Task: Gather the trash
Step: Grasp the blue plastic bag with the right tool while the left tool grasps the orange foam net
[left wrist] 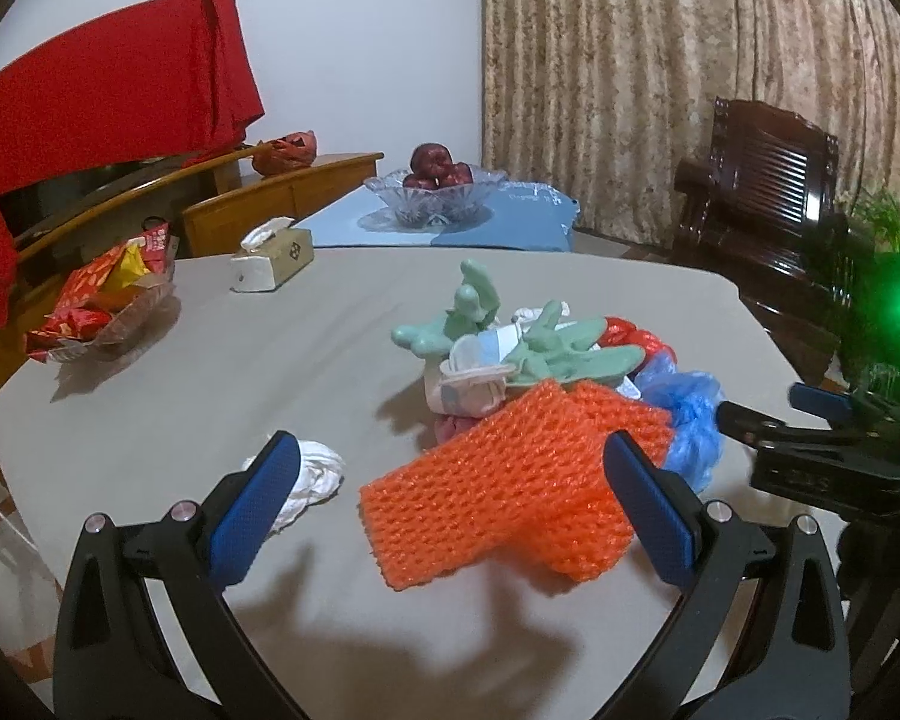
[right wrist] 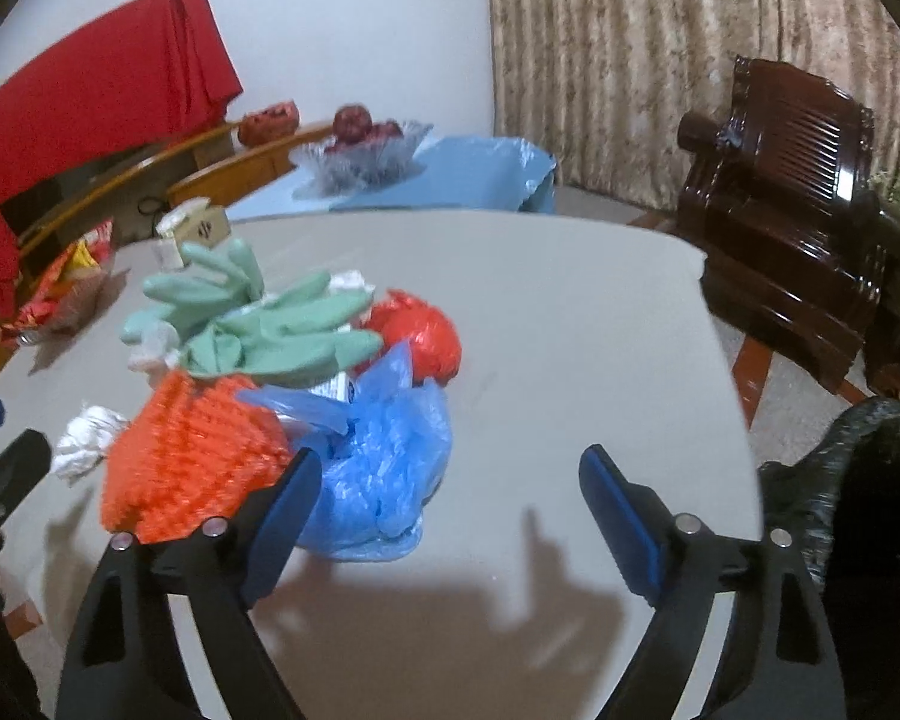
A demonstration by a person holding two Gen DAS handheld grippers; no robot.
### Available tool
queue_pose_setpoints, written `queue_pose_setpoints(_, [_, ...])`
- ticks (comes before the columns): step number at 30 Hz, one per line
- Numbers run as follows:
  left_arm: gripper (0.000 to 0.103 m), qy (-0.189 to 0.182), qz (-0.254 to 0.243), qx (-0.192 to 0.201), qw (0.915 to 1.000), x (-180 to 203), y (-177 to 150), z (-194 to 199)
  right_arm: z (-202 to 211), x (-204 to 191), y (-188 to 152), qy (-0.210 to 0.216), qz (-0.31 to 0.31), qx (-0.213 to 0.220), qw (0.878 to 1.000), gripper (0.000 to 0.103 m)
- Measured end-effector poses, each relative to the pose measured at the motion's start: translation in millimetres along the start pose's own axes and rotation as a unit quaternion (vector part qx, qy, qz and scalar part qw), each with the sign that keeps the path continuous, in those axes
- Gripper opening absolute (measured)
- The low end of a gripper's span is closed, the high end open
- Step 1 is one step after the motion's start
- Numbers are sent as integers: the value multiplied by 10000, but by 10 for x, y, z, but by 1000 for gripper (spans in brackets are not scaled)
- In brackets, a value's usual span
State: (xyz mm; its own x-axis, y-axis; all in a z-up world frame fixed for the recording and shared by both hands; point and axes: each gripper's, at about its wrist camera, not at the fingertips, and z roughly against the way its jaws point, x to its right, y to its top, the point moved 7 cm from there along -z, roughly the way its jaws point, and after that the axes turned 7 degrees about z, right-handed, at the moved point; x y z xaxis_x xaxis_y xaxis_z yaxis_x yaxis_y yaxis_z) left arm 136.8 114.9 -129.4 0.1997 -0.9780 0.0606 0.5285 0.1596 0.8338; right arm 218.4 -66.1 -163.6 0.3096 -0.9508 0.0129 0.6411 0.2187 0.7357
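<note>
Nearest, left gripper (left wrist: 450,504): jaws spread wide, nothing clamped, poised low over the grey table (left wrist: 180,396), with the orange foam net (left wrist: 498,498) lying between the blue pads but apparently untouched. Just to the left, a crumpled white tissue (left wrist: 315,474), loose on the tabletop, partly hidden behind the left pad.

Right gripper (right wrist: 450,504): likewise spread and empty, with bare tabletop between the pads; the blue plastic bag (right wrist: 384,474) just beside its left finger, contact not clear from either view.

A little farther, the rest of the heap, all bunched together and overlapping: green rubber gloves (left wrist: 540,342) on top, a face mask (left wrist: 474,372) and pale scraps beneath, a red plastic bag (right wrist: 417,330) at the far edge. At the right rim of the right-wrist view, a dark crinkled shape (right wrist: 858,480), possibly a bin bag, though too dim to be sure.

Farther still, not trash by the look of it: tissue box (left wrist: 273,258), snack tray (left wrist: 108,306), glass fruit bowl (left wrist: 435,195) on a blue cloth.

Judged from this: collecting barely begun, if at all. Nothing lifted, nothing visibly bagged, every piece on the table. Left to do: grasp each item, the net and blue bag probably first, and carry it off.
</note>
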Motion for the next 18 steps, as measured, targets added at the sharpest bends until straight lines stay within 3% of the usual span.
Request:
queue_pose_setpoints(6, [98, -61, -8, -140, 9999, 17, -80, -171, -212, -125, -48, 338, 47, -249, 9991, 63])
queue_pose_setpoints(8, [98, -78, -36, -180, 9998, 30, -123, -210, -245, -174, -45, 512, 80, -300, 9982, 52])
queue_pose_setpoints(10, [98, -113, -60, -232, 9996, 49, -162, -250, -236, -224, -45, 783, 69, -310, 9964, 30])
queue_pose_setpoints(13, [97, -197, -79, -320, 9993, 92, -210, -296, -202, -267, -24, 810, 206, -279, 9961, 20])
queue_pose_setpoints(18, [93, -268, -143, -371, 9989, 192, -252, -344, -42, -216, 15, 682, 281, -153, 9972, 15])
